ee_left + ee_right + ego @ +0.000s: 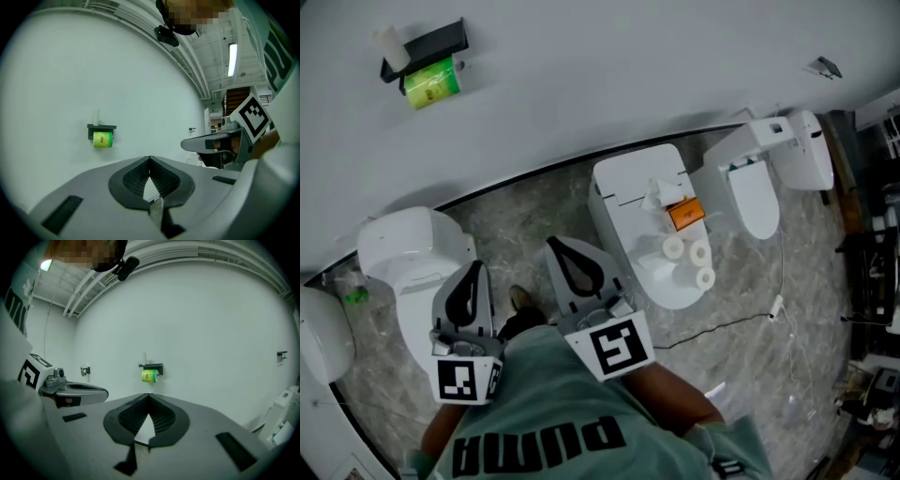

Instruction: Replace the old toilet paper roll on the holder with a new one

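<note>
A green toilet paper roll [432, 82] hangs under a black holder [431, 45] on the white wall, far ahead and to the left. The left gripper view shows this roll [102, 139] small and distant, and the right gripper view shows the roll [149, 376] just above the jaw tips. Three white rolls [689, 255] lie on the lid of the middle toilet [623, 187]. My left gripper [475, 266] and right gripper [551, 243] are held side by side near my chest, pointing at the wall. Both are shut and hold nothing.
A white toilet [408, 248] stands at the left and another with its lid raised [759, 178] at the right. An orange packet [685, 215] sits by the white rolls. A thin cable [741, 323] runs over the marble floor. A small fitting [827, 67] is on the wall.
</note>
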`<state>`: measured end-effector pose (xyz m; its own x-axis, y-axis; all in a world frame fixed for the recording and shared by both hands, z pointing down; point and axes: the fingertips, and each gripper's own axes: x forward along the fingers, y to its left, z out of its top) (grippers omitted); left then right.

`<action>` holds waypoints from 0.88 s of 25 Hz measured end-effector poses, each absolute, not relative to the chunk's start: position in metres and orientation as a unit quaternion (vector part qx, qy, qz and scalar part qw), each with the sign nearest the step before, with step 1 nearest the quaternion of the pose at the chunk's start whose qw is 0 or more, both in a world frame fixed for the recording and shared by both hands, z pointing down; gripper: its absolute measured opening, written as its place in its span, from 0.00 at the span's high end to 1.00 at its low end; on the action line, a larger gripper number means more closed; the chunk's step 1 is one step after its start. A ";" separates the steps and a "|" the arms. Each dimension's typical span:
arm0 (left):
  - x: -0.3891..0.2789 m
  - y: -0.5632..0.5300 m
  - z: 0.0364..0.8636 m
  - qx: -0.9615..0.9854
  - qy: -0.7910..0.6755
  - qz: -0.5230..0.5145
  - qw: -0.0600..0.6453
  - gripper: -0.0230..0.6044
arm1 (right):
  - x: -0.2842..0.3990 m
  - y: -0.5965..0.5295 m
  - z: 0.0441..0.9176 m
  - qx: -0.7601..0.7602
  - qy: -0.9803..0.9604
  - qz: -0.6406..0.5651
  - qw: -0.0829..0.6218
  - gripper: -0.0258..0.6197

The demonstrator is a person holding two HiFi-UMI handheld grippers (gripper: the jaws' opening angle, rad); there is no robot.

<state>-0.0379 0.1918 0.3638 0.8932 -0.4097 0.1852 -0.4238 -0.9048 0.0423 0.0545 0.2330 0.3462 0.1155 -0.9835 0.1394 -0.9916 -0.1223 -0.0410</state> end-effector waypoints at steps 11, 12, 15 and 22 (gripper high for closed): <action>0.005 0.246 0.378 0.960 -0.259 0.104 0.012 0.96 | 0.102 0.290 0.353 0.725 -0.684 0.080 -0.002 0.96; 0.006 0.251 0.383 0.959 -0.262 0.106 0.013 0.96 | 0.102 0.294 0.360 0.721 -0.688 0.082 0.004 0.96; 0.011 0.264 0.398 0.956 -0.270 0.114 0.025 0.96 | 0.104 0.305 0.375 0.716 -0.693 0.090 0.005 0.96; 0.025 0.284 0.396 0.957 -0.271 0.104 0.016 0.96 | 0.112 0.324 0.378 0.710 -0.698 0.092 0.013 0.96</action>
